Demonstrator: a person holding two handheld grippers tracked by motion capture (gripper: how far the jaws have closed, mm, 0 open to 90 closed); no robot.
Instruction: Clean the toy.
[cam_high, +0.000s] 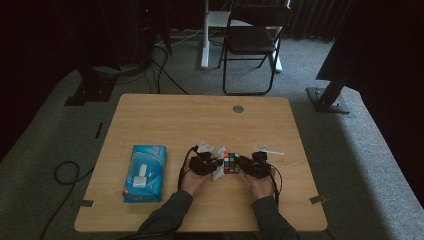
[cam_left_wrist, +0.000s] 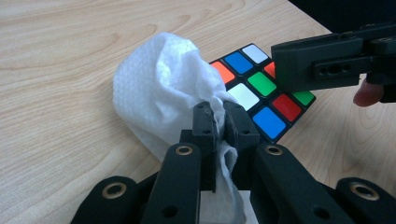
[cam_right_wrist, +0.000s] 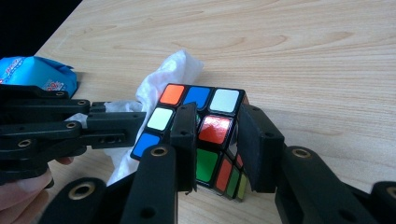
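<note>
My left gripper (cam_high: 209, 163) and my right gripper (cam_high: 248, 166) meet at the puzzle cube (cam_high: 231, 162) near my edge of the bench (cam_high: 165, 115). From the high view, the cube sits between them, the white wipe (cam_high: 218, 172) bunched on the left gripper's side, and a blue pack of wipes (cam_high: 145, 172) lies well off beyond my left hand (cam_high: 194, 183). I judge the split is deliberate: one gripper steadies the cube so that the other can rub it clean.

In the left gripper view, my left gripper (cam_left_wrist: 223, 122) is clenched on a pinch of the wipe (cam_left_wrist: 161, 93), the cloth ballooning ahead of the jaws and trailing down behind them. The cube (cam_left_wrist: 261, 95) lies just beyond and to the right of the tips, its top face turned up, with the wad touching its near corner. The other gripper's jaw crosses over the cube's far side.

In the right gripper view, my right gripper (cam_right_wrist: 217, 140) grasps the cube (cam_right_wrist: 201, 121) across one corner, the jaws pressed on two sides. This view shows the cube tilted off the bench, with its side stickers visible, and the wipe (cam_right_wrist: 163, 79) tucked behind it.
</note>
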